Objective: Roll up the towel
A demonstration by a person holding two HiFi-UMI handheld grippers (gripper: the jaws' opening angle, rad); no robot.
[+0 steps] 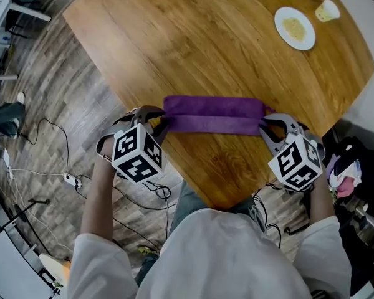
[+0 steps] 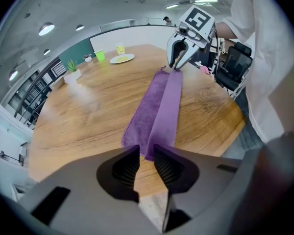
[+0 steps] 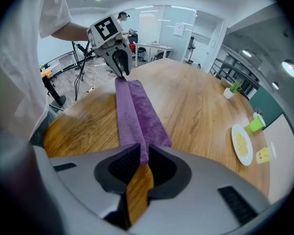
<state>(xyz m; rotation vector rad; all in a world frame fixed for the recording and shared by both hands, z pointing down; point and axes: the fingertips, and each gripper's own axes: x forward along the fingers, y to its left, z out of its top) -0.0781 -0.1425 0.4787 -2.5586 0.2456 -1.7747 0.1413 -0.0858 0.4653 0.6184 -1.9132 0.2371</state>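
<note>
Folded towel flat on table. Left gripper slack around one end; right gripper pinches the other.

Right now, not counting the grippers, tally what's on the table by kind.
Purple towel: 1
White plate: 1
Green cup: 1
Small yellow container: 1
Potted plant: 1
Total: 5
</note>
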